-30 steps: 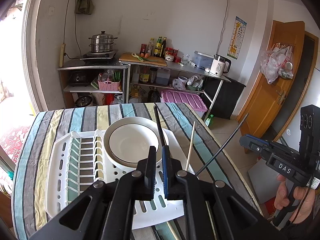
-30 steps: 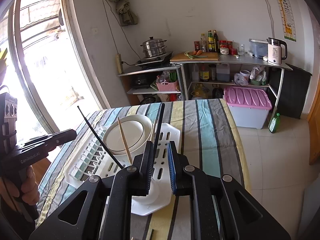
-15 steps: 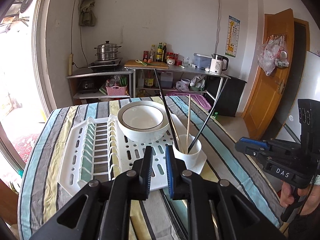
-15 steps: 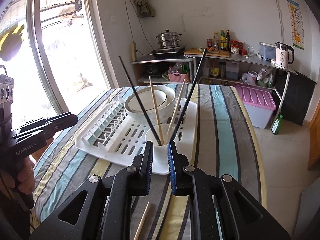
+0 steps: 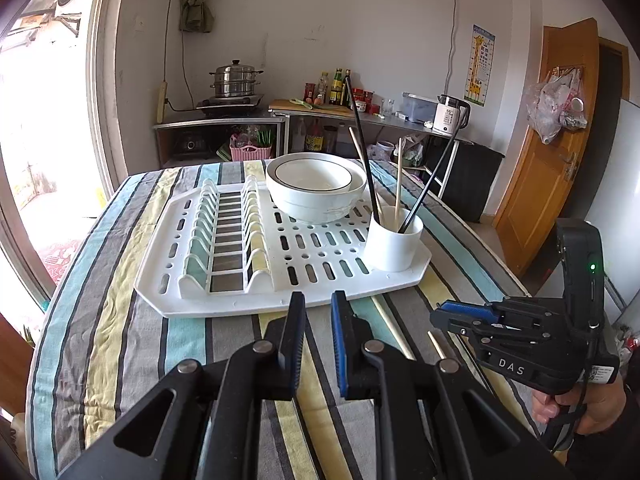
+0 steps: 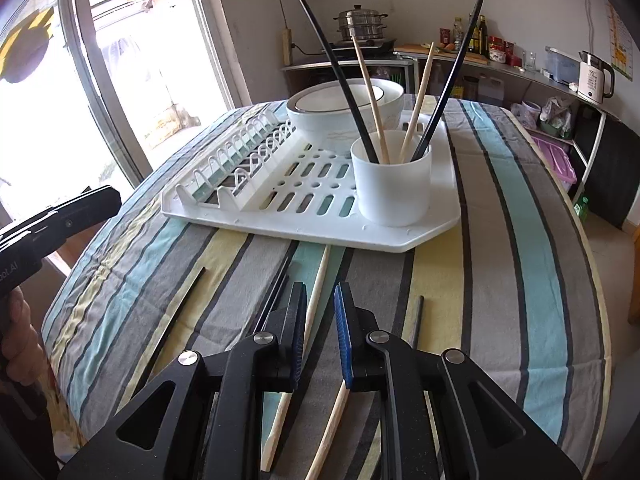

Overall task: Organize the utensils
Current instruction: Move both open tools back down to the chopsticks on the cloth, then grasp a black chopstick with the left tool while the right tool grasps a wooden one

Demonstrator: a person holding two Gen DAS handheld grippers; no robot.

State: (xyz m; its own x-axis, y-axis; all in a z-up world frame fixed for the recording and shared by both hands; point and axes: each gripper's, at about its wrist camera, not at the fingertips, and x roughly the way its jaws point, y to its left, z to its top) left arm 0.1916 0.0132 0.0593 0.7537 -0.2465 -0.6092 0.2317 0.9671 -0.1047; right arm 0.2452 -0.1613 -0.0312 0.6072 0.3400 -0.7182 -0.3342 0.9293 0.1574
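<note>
A white cup [image 5: 394, 242] [image 6: 392, 188] stands on the near right corner of a white dish rack [image 5: 240, 276] [image 6: 280, 200]. It holds two black chopsticks [image 6: 328, 56] and two wooden chopsticks [image 6: 366, 76]. Loose wooden chopsticks [image 6: 314, 304] and black chopsticks [image 6: 180, 304] lie on the striped cloth in front of the rack. My left gripper [image 5: 316, 312] is open and empty, low over the cloth before the rack. My right gripper [image 6: 320, 300] is open and empty, just above a loose wooden chopstick. It also shows in the left wrist view [image 5: 438, 316].
A white bowl [image 5: 316, 188] [image 6: 344, 108] sits on the rack behind the cup. The rack's plate slots [image 5: 224, 232] are on its left half. The table edge [image 6: 584, 240] drops off at the right. Shelves with kitchen goods [image 5: 320, 120] stand by the far wall.
Both grippers have pulled back from the cup toward the near table edge and lowered. The black chopsticks they held now stand in the cup. Both jaws have opened a little.
</note>
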